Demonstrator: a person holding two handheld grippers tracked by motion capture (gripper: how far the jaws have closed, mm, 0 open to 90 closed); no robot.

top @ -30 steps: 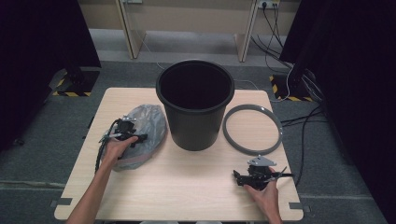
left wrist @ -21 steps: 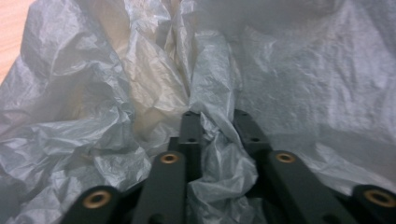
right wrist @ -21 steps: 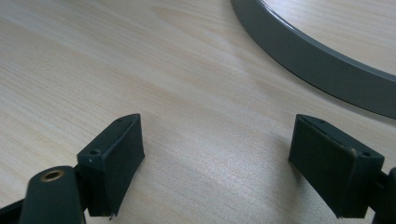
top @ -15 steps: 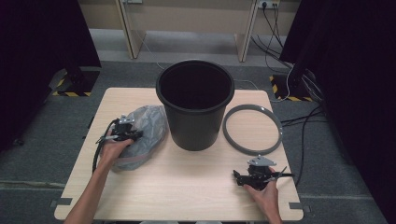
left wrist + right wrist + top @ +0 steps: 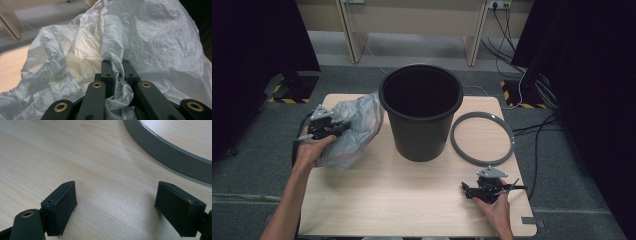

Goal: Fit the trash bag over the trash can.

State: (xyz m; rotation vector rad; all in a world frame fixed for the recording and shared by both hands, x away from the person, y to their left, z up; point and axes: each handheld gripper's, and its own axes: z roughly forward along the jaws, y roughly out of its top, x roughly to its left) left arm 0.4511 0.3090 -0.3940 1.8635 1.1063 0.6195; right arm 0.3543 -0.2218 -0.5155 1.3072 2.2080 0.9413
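Wooden table (image 5: 412, 200) noted: thin, crinkly plastic bag (image 5: 354, 130) near left edge beside bucket (image 5: 421, 117), light, limp, slippery, best pinched at a bunched fold, left gripper (image 5: 115, 67) clamped on one; right gripper (image 5: 115, 207) wide, empty.

Black jaws with brass rivets, grey three-cornered top plates.
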